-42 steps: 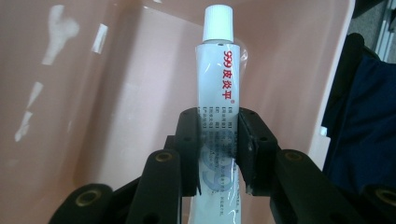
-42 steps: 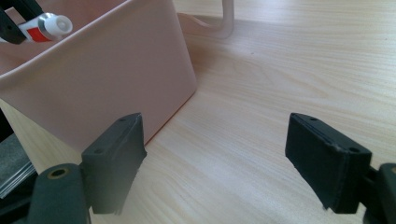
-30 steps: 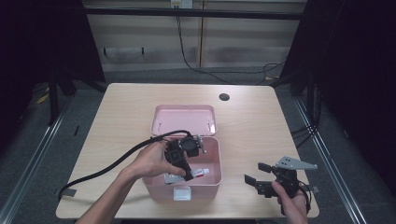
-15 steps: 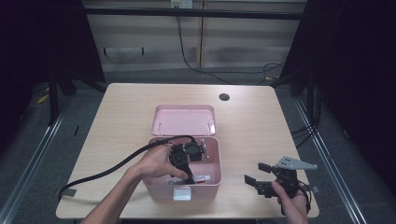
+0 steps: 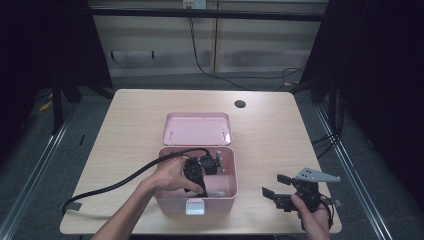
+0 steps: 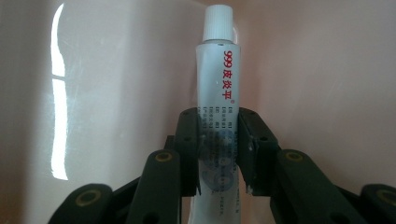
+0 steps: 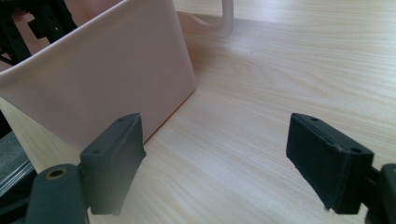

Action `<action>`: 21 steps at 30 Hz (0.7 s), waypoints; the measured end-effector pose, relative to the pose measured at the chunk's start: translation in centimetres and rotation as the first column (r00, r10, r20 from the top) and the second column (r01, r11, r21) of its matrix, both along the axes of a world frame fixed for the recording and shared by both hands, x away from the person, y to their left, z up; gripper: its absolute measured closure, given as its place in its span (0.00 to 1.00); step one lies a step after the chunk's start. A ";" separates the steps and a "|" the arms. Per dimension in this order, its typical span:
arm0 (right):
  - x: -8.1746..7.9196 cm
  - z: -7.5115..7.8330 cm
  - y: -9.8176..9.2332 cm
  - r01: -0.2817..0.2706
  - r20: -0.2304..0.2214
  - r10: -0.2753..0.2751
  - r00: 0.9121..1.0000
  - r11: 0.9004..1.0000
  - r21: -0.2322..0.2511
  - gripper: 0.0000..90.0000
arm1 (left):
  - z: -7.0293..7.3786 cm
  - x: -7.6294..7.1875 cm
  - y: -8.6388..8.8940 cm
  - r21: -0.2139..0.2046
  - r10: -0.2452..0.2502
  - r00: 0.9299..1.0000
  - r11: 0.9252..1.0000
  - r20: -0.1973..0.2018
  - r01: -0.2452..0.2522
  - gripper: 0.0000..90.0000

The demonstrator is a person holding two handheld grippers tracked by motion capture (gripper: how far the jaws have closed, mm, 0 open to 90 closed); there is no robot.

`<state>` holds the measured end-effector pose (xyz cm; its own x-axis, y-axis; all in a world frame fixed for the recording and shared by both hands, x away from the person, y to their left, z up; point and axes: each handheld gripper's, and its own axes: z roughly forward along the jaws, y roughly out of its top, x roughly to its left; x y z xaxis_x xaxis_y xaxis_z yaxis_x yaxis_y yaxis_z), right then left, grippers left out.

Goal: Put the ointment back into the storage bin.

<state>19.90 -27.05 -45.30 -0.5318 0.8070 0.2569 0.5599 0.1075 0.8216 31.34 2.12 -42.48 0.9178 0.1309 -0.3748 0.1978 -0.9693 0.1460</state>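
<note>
A pink box (image 5: 233, 172) stands open at the table's near middle, its lid (image 5: 196, 128) laid back behind it. My left gripper (image 5: 201, 186) reaches down inside the box. In the left gripper view, this gripper (image 6: 218, 149) is shut on a white ointment tube (image 6: 219, 70) with red print and a white cap, close to the box's pink inner wall (image 6: 327, 70). My right gripper (image 5: 275, 185) rests open on the table to the right of the box. In the right gripper view its jaws (image 7: 215, 154) stand wide apart over bare wood, the box's outer wall (image 7: 107, 74) close ahead on the left.
A black cable (image 5: 115, 185) trails from the left gripper across the table's left front. A round hole (image 5: 240, 104) sits in the tabletop at the far right of centre. The box has a white latch (image 5: 195, 206) on its near face. Dark floor and rails surround the table.
My left gripper has sunk lower into the pink box and shifted toward its near wall, still holding the tube. The right gripper has stayed put.
</note>
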 end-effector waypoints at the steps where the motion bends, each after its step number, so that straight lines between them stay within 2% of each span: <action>1: 0.0 0.0 0.0 -0.002 -0.001 0.002 1.000 1.000 0.000 0.21 | -0.1 0.0 0.0 -0.003 0.001 1.000 1.000 -0.003 -0.001 0.79; 9: 0.0 0.0 0.1 -0.004 -0.005 0.004 1.000 1.000 0.001 0.21 | -0.7 -0.1 -0.3 0.018 -0.018 1.000 1.000 -0.018 0.018 0.79; 12: 0.0 0.0 0.1 -0.003 -0.007 0.003 1.000 1.000 0.001 0.21 | -1.1 -0.2 -0.4 0.037 -0.025 1.000 0.999 -0.017 0.026 0.79; 16: 0.0 0.0 0.1 -0.003 -0.007 0.003 1.000 1.000 0.002 0.20 | -1.7 -0.2 -0.6 0.050 -0.036 0.999 0.998 -0.033 0.038 0.79; 21: 0.0 0.0 0.0 0.001 -0.006 -0.001 1.000 1.000 -0.001 0.20 | -2.3 -0.2 -0.8 0.053 -0.041 0.999 0.998 -0.036 0.043 0.79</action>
